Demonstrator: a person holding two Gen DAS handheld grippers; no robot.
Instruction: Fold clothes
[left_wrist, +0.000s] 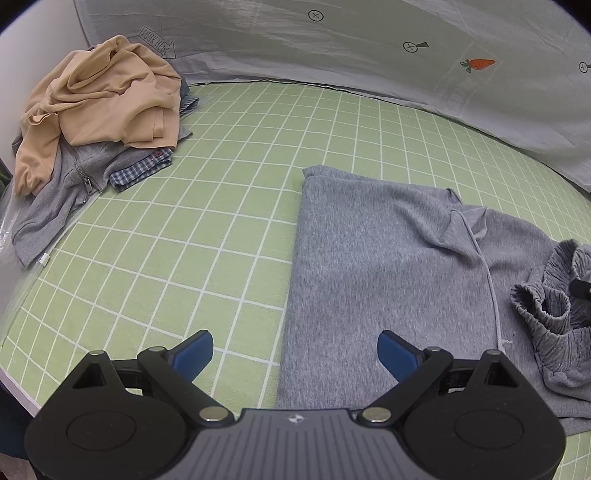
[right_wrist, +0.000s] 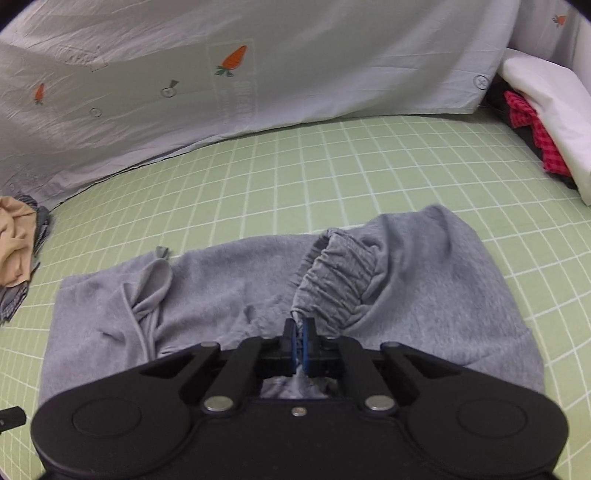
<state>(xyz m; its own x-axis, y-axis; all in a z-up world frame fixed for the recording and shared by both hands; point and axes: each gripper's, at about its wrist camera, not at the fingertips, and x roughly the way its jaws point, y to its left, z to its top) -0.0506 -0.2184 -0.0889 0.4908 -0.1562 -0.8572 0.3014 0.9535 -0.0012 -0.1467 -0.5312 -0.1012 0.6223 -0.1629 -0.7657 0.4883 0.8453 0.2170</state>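
Observation:
A pair of grey sweatpants (left_wrist: 388, 266) lies partly folded on the green checked bed sheet (left_wrist: 207, 206); it also shows in the right wrist view (right_wrist: 229, 291). My left gripper (left_wrist: 294, 354) is open and empty, hovering over the sweatpants' left edge. My right gripper (right_wrist: 300, 338) is shut on the sweatpants' ribbed elastic cuff (right_wrist: 336, 288) and holds it lifted over the folded fabric. The same cuff shows bunched at the right in the left wrist view (left_wrist: 554, 317). A drawstring (left_wrist: 487, 273) trails across the fabric.
A pile of clothes, a tan top (left_wrist: 99, 99) over a grey zip hoodie (left_wrist: 59, 195) and a plaid item (left_wrist: 144, 170), sits at the far left. A grey carrot-print quilt (left_wrist: 406, 55) runs along the back. A white pillow (right_wrist: 554, 122) and red checked cloth (right_wrist: 535, 125) lie far right.

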